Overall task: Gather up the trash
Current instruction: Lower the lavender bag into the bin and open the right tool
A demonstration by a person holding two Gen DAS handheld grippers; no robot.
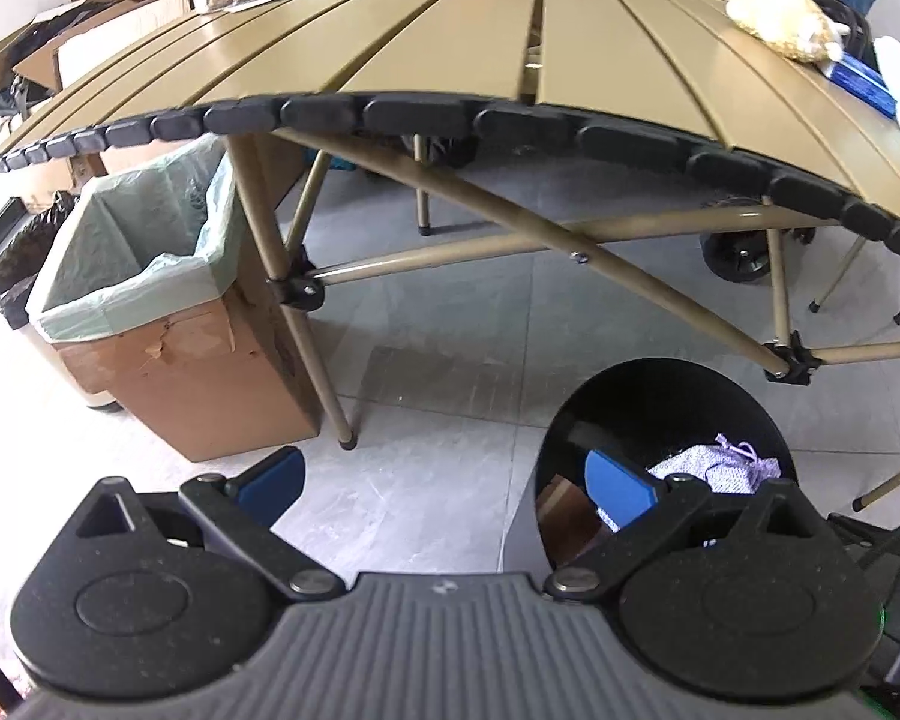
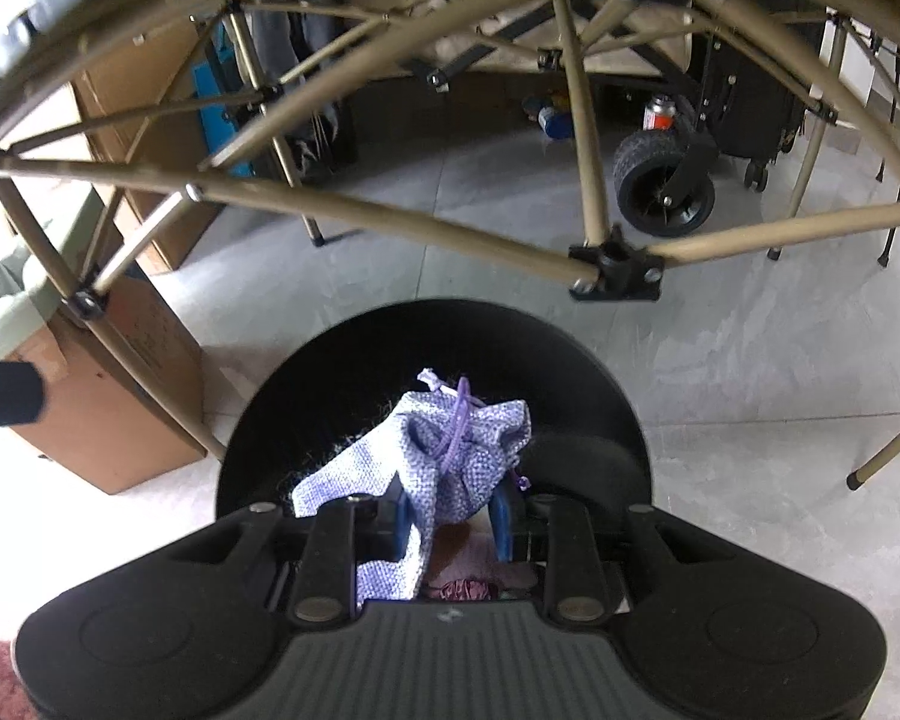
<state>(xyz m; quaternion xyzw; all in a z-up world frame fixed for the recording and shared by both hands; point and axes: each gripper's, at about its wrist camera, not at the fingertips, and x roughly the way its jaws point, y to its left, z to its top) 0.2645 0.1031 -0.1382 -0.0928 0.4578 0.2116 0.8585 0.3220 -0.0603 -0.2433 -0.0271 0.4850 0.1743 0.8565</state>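
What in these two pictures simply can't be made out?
- Black bin: its bottom, in both views, is hidden by the purple pouch in the right gripper and by darkness.
- Lined cardboard box, left wrist view: contents hidden by its wall.
- Brown shape inside the bin: too dark to identify.

You're in what looks like a lived-in home or storage room: a tan folding camp table (image 1: 450, 42) on grey floor tiles (image 1: 450, 312), 1 liner-fitted cardboard box (image 1: 168, 324) serving as a bin, more cartons (image 1: 90, 42) behind, and a wheeled cart (image 2: 666, 186) beside dark luggage (image 2: 750, 96), possibly a suitcase.
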